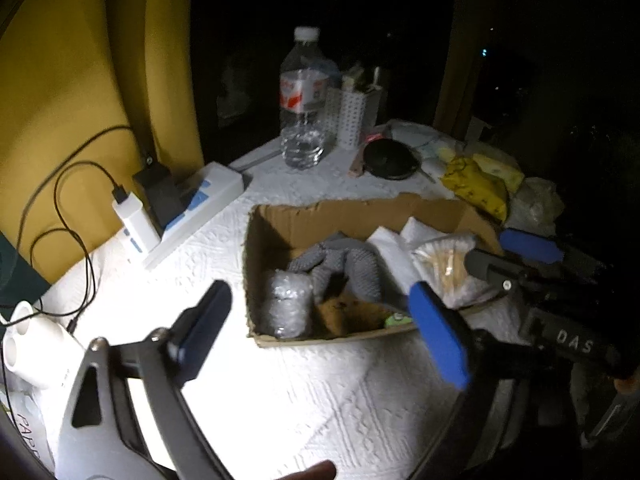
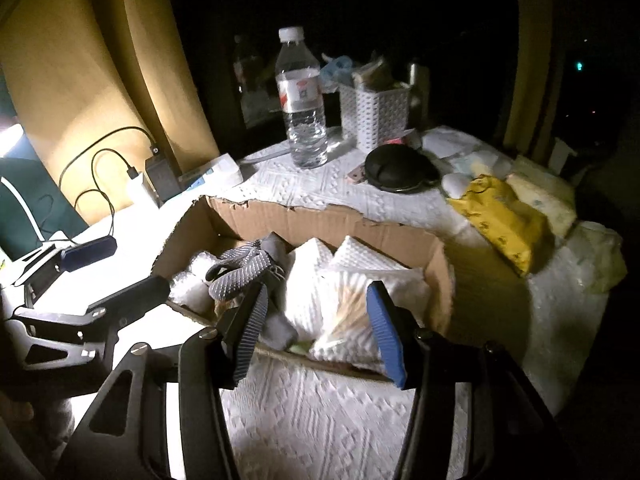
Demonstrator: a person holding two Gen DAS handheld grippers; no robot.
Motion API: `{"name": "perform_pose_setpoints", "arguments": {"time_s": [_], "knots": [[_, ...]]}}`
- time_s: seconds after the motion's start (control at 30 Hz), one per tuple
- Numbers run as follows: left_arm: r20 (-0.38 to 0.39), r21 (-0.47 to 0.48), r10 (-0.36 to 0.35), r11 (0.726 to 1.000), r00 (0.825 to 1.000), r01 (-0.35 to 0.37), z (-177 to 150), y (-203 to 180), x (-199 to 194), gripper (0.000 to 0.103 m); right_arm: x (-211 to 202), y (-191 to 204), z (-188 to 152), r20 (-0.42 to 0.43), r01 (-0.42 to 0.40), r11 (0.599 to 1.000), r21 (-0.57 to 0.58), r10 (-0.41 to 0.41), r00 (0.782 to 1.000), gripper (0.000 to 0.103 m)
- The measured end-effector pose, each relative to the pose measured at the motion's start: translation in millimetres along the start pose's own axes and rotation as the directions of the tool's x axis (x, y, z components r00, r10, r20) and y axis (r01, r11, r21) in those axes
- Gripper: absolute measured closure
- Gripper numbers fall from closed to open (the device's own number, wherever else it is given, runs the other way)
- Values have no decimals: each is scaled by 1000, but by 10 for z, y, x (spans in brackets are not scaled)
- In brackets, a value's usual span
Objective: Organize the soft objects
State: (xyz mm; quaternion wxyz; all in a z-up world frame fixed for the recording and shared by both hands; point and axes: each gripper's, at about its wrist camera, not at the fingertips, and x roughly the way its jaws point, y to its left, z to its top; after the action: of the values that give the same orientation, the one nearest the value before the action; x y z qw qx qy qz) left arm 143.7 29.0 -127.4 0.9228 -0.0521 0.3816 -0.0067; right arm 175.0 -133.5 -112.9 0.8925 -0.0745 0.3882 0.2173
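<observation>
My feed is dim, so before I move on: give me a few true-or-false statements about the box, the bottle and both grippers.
1. The cardboard box holds a grey knitted item. True.
2. The water bottle lies on its side. False: it stands upright.
3. The left gripper is clamped on the yellow packet. False: its jaws are open and empty; the packet lies outside the box.
4. The right gripper is open. True.
</observation>
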Motion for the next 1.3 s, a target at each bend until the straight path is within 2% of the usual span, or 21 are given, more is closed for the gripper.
{"name": "perform_pose_setpoints", "arguments": {"time_s": [0.5,0.8,0.97,1.3], "knots": [[39,70,-22,997,999,20,66,-316,-508,10,-714,-17,-128,84,75,997,33,-77,993,41],[96,76,-33,997,995,26,101,-404,-858,10,-1056,-3,-140,117,111,993,41,-115,986,40],[116,71,-48,997,992,40,119,-403,-1001,10,-1259,21,-103,134,124,991,40,-128,983,27],[139,82,-56,996,989,45,120,-424,-1158,10,-1364,48,-102,144,124,991,52,-130,981,26]]}}
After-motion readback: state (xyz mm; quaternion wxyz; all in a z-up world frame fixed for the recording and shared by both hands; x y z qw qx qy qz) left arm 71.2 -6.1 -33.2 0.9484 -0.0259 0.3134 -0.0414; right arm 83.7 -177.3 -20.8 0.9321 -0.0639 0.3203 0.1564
